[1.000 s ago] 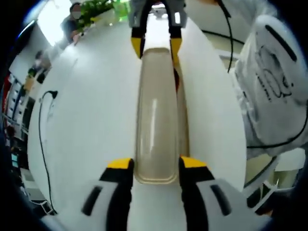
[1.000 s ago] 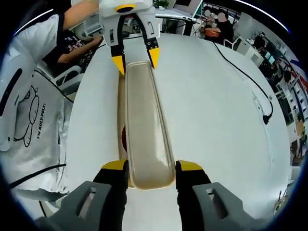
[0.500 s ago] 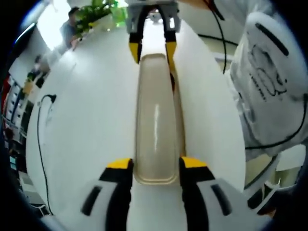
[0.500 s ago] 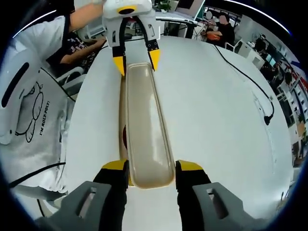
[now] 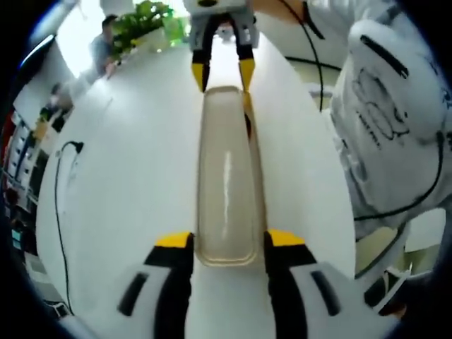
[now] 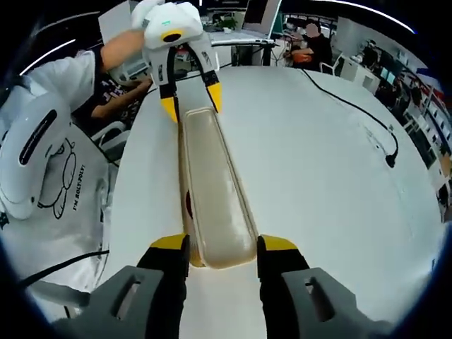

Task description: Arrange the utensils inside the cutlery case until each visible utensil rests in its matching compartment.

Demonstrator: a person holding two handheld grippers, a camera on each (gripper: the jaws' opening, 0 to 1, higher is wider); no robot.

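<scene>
Since a second ago both cameras have tilted slightly; the case lid keeps its place between the grippers. Left gripper view: the left gripper pinches the beige lid lying on the white table. Right gripper view: the right gripper clamps the lid's opposite end.

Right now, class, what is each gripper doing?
Left gripper: shut on the cutlery case end.
Right gripper: shut on its other end.
</scene>
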